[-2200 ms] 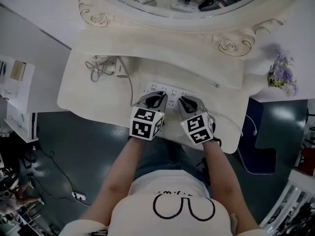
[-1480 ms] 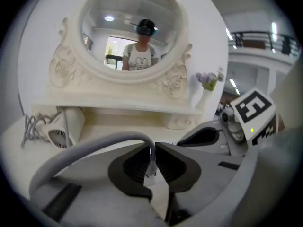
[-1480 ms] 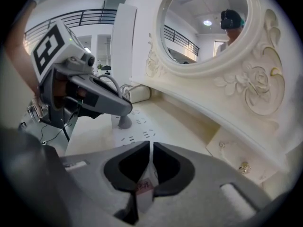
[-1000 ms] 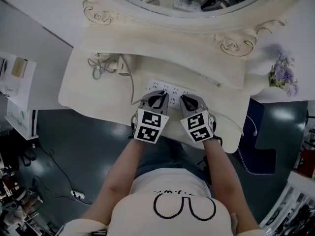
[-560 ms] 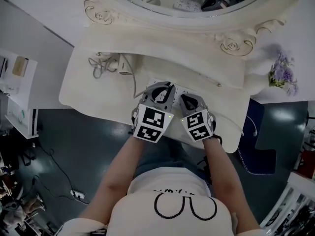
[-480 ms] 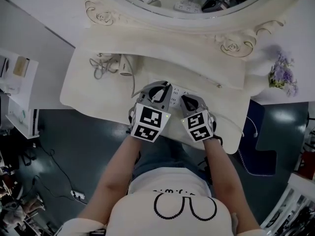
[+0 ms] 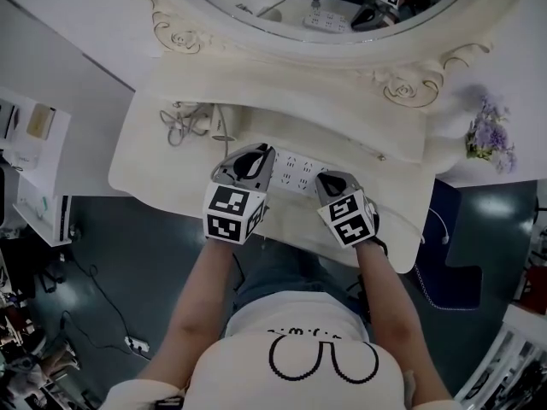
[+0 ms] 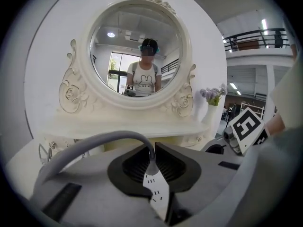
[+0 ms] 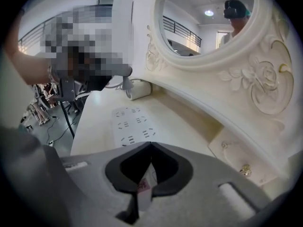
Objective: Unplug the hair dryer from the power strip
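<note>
The left gripper has its jaws almost together, pinching the thick end of the grey cord right at their tips; from there the cord bends up and away to the left of the jaws; a white face with slots shows in the gap just below the tips; the right gripper has its jaws pressed together, having just closed the last bit, with nothing clamped; the power strip lies under and ahead of them on the dressing table; the hair dryer lies further ahead, past the strip's far end.
</note>
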`<state>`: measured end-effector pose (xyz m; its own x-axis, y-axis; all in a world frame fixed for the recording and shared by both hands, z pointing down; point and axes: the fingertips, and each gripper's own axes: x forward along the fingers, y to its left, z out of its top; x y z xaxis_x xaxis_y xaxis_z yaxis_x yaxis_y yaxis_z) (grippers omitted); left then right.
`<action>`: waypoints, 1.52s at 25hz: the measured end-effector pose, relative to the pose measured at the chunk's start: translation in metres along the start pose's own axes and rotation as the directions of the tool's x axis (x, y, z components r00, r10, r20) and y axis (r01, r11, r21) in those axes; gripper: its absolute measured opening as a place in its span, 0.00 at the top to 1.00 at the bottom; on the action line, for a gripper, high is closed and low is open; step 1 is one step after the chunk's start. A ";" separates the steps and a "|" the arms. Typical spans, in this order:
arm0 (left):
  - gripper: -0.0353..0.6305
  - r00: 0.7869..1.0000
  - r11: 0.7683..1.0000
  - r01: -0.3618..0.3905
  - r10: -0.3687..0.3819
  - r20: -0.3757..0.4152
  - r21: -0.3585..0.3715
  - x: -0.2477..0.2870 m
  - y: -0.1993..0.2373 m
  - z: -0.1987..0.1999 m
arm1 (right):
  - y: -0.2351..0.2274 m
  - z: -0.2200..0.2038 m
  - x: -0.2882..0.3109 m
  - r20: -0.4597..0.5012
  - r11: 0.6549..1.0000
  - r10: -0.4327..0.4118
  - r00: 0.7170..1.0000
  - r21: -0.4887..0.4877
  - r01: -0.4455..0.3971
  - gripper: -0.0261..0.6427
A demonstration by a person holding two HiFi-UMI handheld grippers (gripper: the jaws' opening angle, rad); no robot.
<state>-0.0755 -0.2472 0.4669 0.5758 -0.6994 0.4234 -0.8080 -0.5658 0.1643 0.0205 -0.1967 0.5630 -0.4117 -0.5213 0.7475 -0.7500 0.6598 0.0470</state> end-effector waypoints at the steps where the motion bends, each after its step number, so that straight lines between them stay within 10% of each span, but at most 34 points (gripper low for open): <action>1: 0.89 1.000 1.000 -0.003 0.003 0.001 0.000 0.001 0.004 0.001 | -0.002 0.001 -0.001 -0.008 1.000 0.000 1.000 -0.001 0.000 0.96; 13: 0.89 0.999 0.999 -0.010 0.011 0.032 -0.046 0.032 0.024 0.013 | -0.063 0.062 -0.126 0.321 0.980 -0.168 0.932 0.157 0.123 0.96; 25: 0.87 0.980 0.996 -0.079 0.070 -0.187 -0.037 0.082 0.021 -0.038 | -0.053 0.053 -0.117 0.299 0.978 -0.151 0.942 0.186 0.098 0.96; 31: 0.46 0.976 0.997 -0.031 0.016 -0.217 -0.070 0.080 0.005 -0.051 | -0.047 0.051 -0.114 0.293 0.980 -0.127 0.948 0.182 0.075 0.96; 38: 0.38 0.975 0.992 -0.040 0.013 -0.223 -0.119 0.058 -0.001 -0.061 | -0.037 0.056 -0.112 0.305 0.985 -0.101 0.947 0.167 0.051 0.96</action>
<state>-0.0491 -0.2604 0.5452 0.5232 -0.5915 0.6136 -0.8397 -0.4810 0.2523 0.0652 -0.1937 0.4405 -0.4720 -0.7253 0.5011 -0.8460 0.5325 -0.0262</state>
